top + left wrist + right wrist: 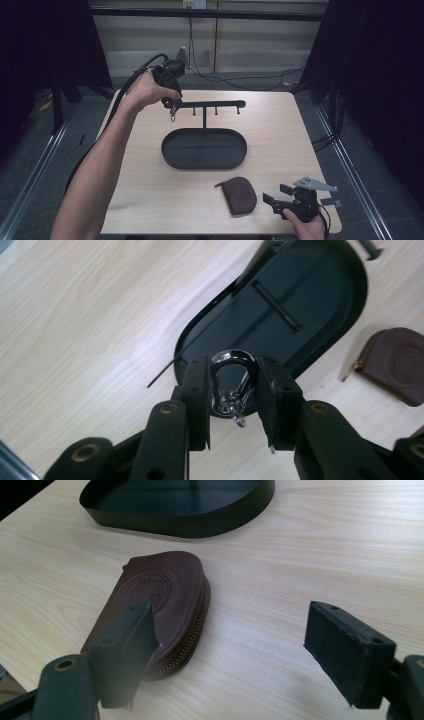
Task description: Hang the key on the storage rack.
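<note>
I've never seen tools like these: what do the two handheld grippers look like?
Both are black. Each has two flat rectangular jaws on hinged links with brass-coloured pivots. The left gripper trails a thick black cable. The right gripper carries a grey three-cornered plate. The forearms are bare, no sleeves.

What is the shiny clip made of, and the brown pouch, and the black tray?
The clip looks like polished metal: it is silvery and mirrors the light. The brown pouch seems to be leather, or something like it: matte, with a stamped emblem and a zipper edge. The black tray looks like painted metal: thin, stiff walls with a dull sheen.
</note>
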A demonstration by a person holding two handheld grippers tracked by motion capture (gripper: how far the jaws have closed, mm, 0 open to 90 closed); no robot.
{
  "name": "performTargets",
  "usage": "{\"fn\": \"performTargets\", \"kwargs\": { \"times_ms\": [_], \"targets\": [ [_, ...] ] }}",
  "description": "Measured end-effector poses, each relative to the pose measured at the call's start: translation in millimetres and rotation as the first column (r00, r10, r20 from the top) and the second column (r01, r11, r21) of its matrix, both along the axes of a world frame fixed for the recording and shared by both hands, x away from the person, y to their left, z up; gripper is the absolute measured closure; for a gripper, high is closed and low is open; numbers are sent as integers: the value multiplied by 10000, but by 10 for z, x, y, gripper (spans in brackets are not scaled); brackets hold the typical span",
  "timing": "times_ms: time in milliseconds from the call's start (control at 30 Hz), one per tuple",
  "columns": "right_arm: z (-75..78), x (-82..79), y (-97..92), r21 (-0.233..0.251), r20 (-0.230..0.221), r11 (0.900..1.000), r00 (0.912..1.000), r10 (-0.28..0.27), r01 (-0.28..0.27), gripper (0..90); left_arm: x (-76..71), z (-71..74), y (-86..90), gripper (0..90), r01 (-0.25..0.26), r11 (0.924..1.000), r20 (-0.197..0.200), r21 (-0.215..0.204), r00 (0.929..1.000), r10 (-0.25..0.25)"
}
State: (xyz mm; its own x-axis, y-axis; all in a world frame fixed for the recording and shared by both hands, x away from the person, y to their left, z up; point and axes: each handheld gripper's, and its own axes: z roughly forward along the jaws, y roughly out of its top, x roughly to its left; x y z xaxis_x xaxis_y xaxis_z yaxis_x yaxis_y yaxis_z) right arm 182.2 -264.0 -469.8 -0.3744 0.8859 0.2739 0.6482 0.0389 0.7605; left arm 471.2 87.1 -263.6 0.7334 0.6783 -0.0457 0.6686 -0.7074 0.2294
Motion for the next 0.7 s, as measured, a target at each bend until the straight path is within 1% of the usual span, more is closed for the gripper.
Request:
{"fn": "performTargets", "kwargs": {
  "times_ms": [133, 200, 267, 300, 333, 367, 400, 433, 533, 567, 633, 667, 700],
  "targets": [
    [-1, 0, -2, 9, -2, 10000, 10000, 0, 0, 205, 17, 8, 25, 683, -141, 9998, 101, 130, 9999, 139],
    [-1, 2, -2, 10, -9, 10000, 10000, 6, -6, 205, 23, 6, 33, 683, -100, 9998, 85, 151, 9999, 98],
    [-1, 2, 2, -4, -13, 10000, 10000, 11, -11, 205, 31, -11, 37, 683, -108, 9996, 218, 270, 9997, 102],
    [-1, 3, 3, -8, -18, 10000, 10000, 13, -13, 205, 35, -10, 39, 683, -77, 9996, 344, 275, 9994, 68],
    [-1, 3, 3, -8, -18, 10000, 10000, 13, -13, 205, 35, -10, 39, 683, -77, 9996, 344, 275, 9994, 68],
    [1, 1, 4, 2, -27, 10000, 10000, 2, -2, 205, 42, -10, 45, 683, -57, 9997, 370, 229, 9993, 49],
    [1, -1, 2, -5, -17, 10000, 10000, 4, -4, 205, 54, -7, 54, 683, -42, 9999, 486, 121, 9988, 36],
    [0, 0, 0, -6, -1, 10000, 10000, 7, -7, 205, 57, -8, 58, 683, -94, 9998, 466, 166, 9989, 87],
    [1, -1, -2, 6, -6, 10000, 10000, 1, -1, 205, 55, -14, 73, 683, -48, 9999, 492, 144, 9988, 41],
    [-3, 3, -2, 23, -21, 10000, 10000, 20, -20, 205, 58, -27, 94, 682, -123, 9996, 589, 245, 9982, 109],
    [-5, 9, 1, 10, -52, 10000, 10000, 19, -19, 205, 68, -42, 111, 683, -218, 9993, 665, 311, 9976, 196],
    [-5, 9, 1, 10, -52, 10000, 10000, 19, -19, 205, 68, -42, 111, 682, -218, 9993, 665, 311, 9976, 196],
    [-3, 4, 5, -4, -30, 10000, 10000, 35, -35, 205, 76, -61, 131, 682, -368, 9990, 806, 233, 9961, 348]
  ]
}}
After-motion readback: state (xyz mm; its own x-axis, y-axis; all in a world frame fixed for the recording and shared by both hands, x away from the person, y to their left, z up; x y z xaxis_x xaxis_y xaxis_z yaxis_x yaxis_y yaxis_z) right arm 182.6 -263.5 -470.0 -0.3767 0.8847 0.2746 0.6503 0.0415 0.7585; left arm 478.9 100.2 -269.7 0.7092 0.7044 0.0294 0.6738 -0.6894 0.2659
